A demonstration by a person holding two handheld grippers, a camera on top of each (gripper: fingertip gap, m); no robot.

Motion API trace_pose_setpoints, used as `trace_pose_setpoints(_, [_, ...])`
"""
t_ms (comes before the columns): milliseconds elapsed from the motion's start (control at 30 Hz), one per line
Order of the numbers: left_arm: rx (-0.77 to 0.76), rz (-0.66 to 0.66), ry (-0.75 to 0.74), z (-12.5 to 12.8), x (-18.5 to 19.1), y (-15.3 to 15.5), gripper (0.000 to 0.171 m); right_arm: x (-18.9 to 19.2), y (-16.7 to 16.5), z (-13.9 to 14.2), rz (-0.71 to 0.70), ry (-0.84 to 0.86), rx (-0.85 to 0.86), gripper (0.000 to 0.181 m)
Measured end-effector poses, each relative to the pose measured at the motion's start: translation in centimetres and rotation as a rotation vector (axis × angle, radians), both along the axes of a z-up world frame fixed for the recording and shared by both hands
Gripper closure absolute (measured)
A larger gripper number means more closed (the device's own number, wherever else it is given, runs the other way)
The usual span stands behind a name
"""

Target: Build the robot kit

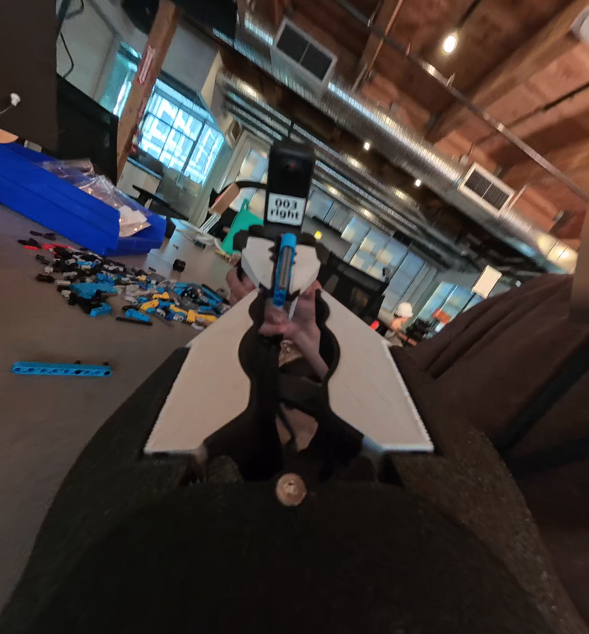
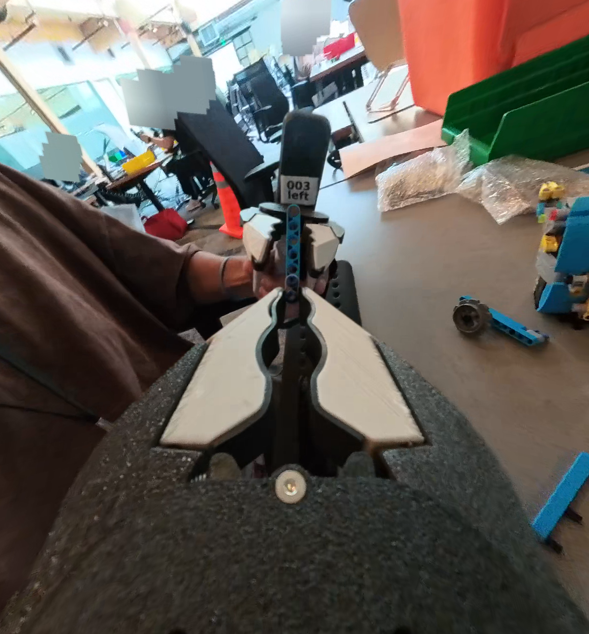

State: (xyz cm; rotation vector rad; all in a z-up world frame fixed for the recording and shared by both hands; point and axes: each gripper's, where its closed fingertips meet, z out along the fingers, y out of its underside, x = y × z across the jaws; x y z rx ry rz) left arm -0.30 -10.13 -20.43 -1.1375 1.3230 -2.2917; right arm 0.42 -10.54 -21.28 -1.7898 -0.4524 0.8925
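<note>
Bare table (image 2: 423, 394) lies open between wheel-tipped beam (image 2: 499, 319) and loose blue beam (image 2: 564, 494); brick pile (image 1: 131, 291) crowds the left.

Open loft-style workroom with a wood-plank ceiling (image 1: 512, 85), a long silver air duct (image 1: 372, 113) with white vents, small round ceiling lights (image 1: 449, 44) lit, and gridded windows (image 1: 179, 137) glowing blue-white beside a wooden post (image 1: 142, 89). Grey tabletop (image 1: 28, 429) in front, glass partitions (image 2: 46, 99) along the far side, desks (image 2: 341, 65) and black office chairs (image 2: 269, 99) further back, an orange traffic cone (image 2: 229, 206) on the floor. Big orange panel (image 2: 485, 44) at upper right, flat brown cardboard sheet (image 2: 385, 151) lying on the table, daylight bright and washed out.
</note>
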Motion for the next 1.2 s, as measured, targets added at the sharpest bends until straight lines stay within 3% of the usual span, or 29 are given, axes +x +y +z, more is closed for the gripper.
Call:
trace_pose_setpoints(167, [-0.077, -0.014, -0.011, -0.4, 0.9, -0.8, 0.146, -0.4, -0.1, -0.2, -0.031, 0.097, -0.013, 0.174])
trace_pose_setpoints(333, [-0.084, 0.014, -0.053, -0.1, 1.2, -0.7, 0.164, -0.3, -0.2, -0.3, -0.039, 0.159, -0.022, 0.174])
trace_pose_setpoints(767, [-0.089, 0.01, -0.027, -1.1, 3.0, 0.0, 0.165, 1.4, 0.5, -1.5, -0.079, 0.173, -0.056, 0.174])
trace_pose_setpoints(800, [-0.069, 0.012, -0.037, -1.0, 2.9, 0.1, 0.165, 1.7, 0.5, -1.9, -0.083, 0.133, -0.055, 0.166])
trace_pose_setpoints(833, [-0.048, 0.017, -0.038, -0.9, 3.0, 0.4, 0.165, 2.6, 0.5, -2.6, -0.11, 0.066, -0.071, 0.148])
trace_pose_setpoints(867, [-0.017, 0.038, -0.027, -1.0, 3.1, 0.9, 0.165, 4.1, 0.6, -3.1, -0.146, 0.005, -0.081, 0.142])
trace_pose_setpoints(933, [0.069, 0.098, 0.005, -1.9, 3.6, 2.3, 0.165, 8.9, 0.8, -5.2, -0.255, -0.12, -0.159, 0.153])
trace_pose_setpoints(1033, [0.111, 0.169, 0.05, -3.0, 4.2, 4.6, 0.164, 14.9, 0.3, -12.1, -0.295, -0.311, -0.427, 0.155])
trace_pose_setpoints(1133, [0.069, 0.189, 0.067, -3.5, 4.9, 5.9, 0.165, 15.3, 0.8, -15.0, -0.242, -0.319, -0.499, 0.15])
trace_pose_setpoints(1200, [0.06, 0.204, 0.079, -4.0, 5.4, 6.6, 0.164, 14.8, 1.1, -16.0, -0.215, -0.422, -0.505, 0.15])
